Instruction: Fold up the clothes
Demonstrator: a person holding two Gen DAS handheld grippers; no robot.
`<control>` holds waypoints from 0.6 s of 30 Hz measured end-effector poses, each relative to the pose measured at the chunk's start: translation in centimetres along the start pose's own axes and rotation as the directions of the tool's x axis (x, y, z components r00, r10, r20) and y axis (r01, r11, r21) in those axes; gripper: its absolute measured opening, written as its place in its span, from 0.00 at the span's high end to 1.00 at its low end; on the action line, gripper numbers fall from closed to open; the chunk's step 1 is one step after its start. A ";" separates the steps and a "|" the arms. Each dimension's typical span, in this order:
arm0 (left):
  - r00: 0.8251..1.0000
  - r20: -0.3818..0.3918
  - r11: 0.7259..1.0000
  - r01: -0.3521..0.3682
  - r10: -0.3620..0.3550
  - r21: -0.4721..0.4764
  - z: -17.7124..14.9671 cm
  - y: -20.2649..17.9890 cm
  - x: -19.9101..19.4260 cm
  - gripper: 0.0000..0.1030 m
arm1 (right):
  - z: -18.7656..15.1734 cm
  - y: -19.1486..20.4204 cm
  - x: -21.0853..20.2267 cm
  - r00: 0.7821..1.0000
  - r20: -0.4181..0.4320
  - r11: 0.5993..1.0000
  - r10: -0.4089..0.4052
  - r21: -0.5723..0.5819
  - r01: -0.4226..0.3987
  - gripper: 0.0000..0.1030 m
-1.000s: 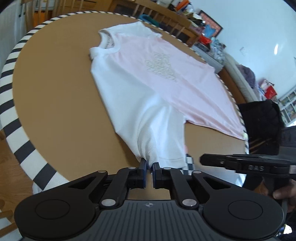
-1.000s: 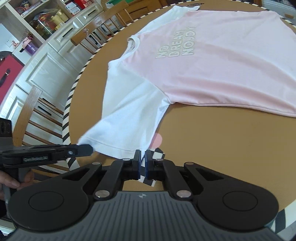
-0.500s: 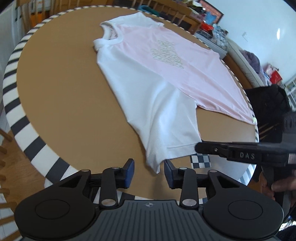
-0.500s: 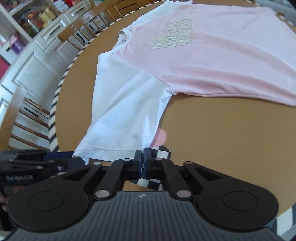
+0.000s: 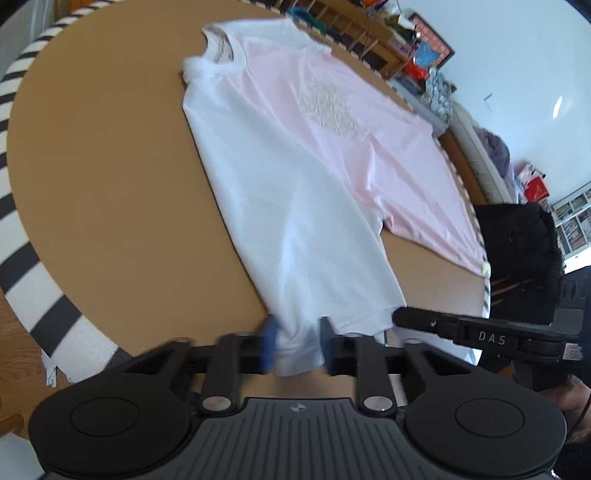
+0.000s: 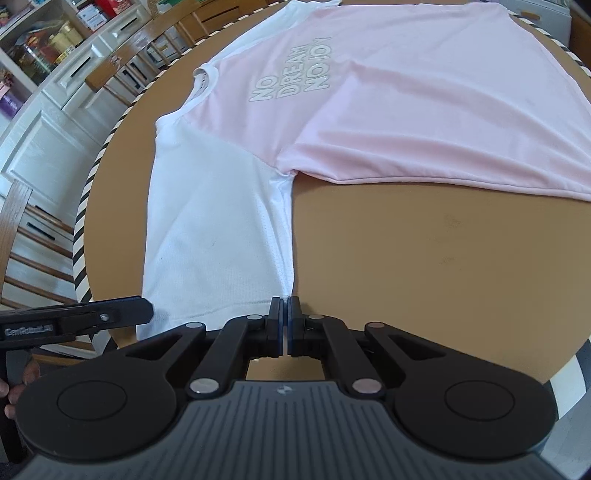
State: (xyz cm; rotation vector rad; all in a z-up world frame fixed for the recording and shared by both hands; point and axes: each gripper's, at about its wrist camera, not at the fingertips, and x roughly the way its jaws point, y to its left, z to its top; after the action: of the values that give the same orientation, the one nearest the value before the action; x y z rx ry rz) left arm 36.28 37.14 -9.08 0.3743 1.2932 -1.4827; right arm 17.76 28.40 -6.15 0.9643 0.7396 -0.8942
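Left hand-held gripper [image 5: 295, 345] has reopened and is closing on the pink-and-white T-shirt's [image 5: 325, 155] sleeve cuff. Right hand-held gripper [image 6: 285, 325] pinches the cuff's other corner. Shirt lies flat on the round brown desk [image 5: 103, 177]; no fold made yet.

Table [image 6: 406, 258]: round, brown top, black-and-white striped rim.
Chairs [image 6: 122, 70]: wooden, beyond the far-left rim.
Cabinets [image 6: 48, 122]: white, drawers.
Shelves [image 5: 369, 26]: cluttered, beyond the far rim.

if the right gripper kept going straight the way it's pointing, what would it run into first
Probably the white mesh sleeve of the pink T-shirt, whose hem corner sits at the right gripper's shut tips, lying on the round brown table; depth is unclear.
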 end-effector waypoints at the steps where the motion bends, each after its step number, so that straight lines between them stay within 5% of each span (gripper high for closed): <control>1: 1.000 -0.002 1.000 -0.001 0.001 -0.002 -0.1 0.0 0.1 0.95 | 0.0 0.0 0.0 1.000 -0.003 1.000 0.006 0.001 -0.006 0.98; 9: 0.999 0.029 1.000 -0.014 0.014 -0.003 -0.1 -0.1 -2.4 0.96 | 0.2 0.7 -1.3 0.998 -0.008 0.998 0.057 -0.016 -0.057 0.98; 18: 0.997 0.019 0.993 0.077 -0.075 -0.087 0.5 -0.1 -7.1 0.96 | -0.5 1.2 -4.7 0.984 -0.029 0.984 0.176 0.043 -0.174 0.98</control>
State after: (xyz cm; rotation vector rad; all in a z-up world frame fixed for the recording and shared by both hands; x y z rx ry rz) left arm 39.00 40.30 -3.28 0.2582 1.3682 -1.4835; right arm 16.65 30.57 -1.96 1.0649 0.6556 -0.7432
